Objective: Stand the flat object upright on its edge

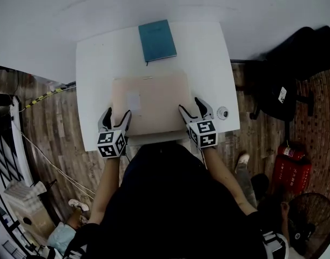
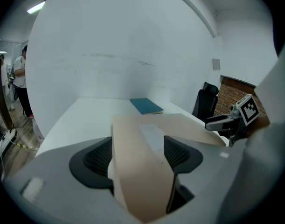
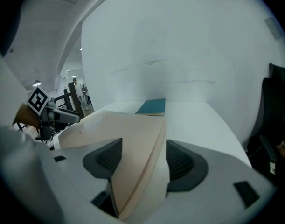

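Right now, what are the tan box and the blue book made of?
Box: looks like cardboard, matte tan, with a pale label stuck on.
Book: matte teal cover, maybe cloth or faux leather, likely paper inside; too small to be sure.

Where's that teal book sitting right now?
In the head view the teal book lies flat at the far edge of the white table, near its middle. It is just beyond the beige flat object and not touching it.

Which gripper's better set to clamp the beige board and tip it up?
Left, marginally. The beige board fills the open jaws of the left gripper; the right gripper straddles its edge with slack beside one pad.
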